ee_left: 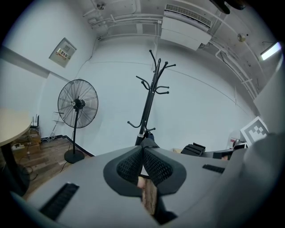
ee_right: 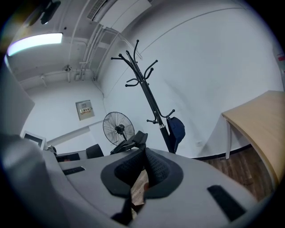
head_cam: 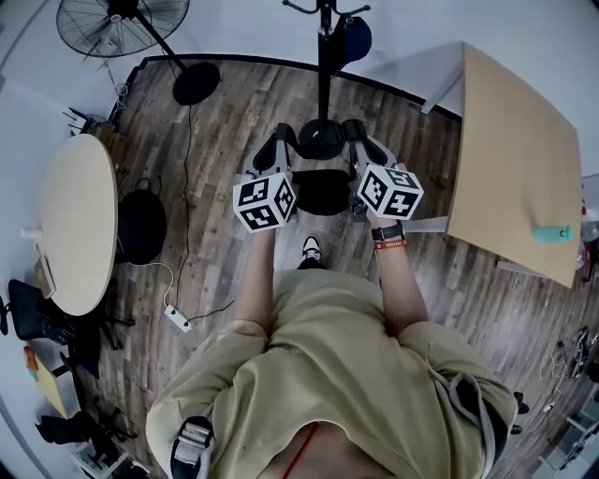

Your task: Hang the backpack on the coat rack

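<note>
The black coat rack (head_cam: 324,65) stands straight ahead of me on a round base (head_cam: 321,142). It also rises in the left gripper view (ee_left: 149,107) and the right gripper view (ee_right: 149,98). A black bag that looks like the backpack (head_cam: 140,224) lies on the floor at the left, beside the round table, far from both grippers. My left gripper (head_cam: 282,138) and right gripper (head_cam: 357,132) are held side by side, one on each side of the rack's base. In both gripper views the jaws meet at the tips with nothing between them, left (ee_left: 143,143) and right (ee_right: 143,154).
A dark blue cap-like item (head_cam: 356,37) hangs low on the rack. A standing fan (head_cam: 126,23) is at the back left. The round table (head_cam: 80,220) stands left, a wooden table (head_cam: 510,159) right. A power strip and cable (head_cam: 178,318) lie on the floor.
</note>
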`<state>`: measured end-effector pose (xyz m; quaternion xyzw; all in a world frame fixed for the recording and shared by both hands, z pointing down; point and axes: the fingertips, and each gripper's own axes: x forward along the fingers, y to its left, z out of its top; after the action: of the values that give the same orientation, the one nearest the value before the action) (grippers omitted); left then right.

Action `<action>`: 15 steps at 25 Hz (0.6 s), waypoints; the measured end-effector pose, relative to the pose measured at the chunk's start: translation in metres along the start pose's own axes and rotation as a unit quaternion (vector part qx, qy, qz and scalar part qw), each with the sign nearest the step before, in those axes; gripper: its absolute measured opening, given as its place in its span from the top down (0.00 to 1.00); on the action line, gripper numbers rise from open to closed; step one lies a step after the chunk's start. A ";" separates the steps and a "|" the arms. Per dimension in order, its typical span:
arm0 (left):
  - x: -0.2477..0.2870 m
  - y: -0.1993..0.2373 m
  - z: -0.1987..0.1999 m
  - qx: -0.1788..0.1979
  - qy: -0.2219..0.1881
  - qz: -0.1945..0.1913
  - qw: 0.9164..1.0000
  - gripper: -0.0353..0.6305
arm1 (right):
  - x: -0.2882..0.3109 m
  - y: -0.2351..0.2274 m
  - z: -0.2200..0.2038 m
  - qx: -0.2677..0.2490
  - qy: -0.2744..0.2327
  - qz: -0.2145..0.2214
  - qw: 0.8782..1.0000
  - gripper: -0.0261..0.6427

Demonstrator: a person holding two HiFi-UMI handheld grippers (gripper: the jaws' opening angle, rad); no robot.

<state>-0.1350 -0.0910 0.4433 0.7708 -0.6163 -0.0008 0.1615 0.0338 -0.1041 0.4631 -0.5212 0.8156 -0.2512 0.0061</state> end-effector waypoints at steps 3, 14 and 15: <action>0.022 0.014 0.014 0.002 -0.006 -0.007 1.000 0.91 | 0.025 -0.001 0.014 0.000 -0.010 -0.003 1.000 0.93; 0.104 0.028 0.060 0.008 -0.018 -0.044 0.999 0.91 | 0.104 -0.002 0.062 -0.002 -0.035 -0.008 0.999 0.93; 0.113 0.028 0.064 0.008 -0.021 -0.045 0.999 0.91 | 0.110 -0.005 0.068 -0.003 -0.037 -0.006 0.999 0.93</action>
<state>-0.1469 -0.2197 0.4121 0.7990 -0.5840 -0.0195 0.1420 0.0064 -0.2272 0.4331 -0.5351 0.8124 -0.2293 0.0330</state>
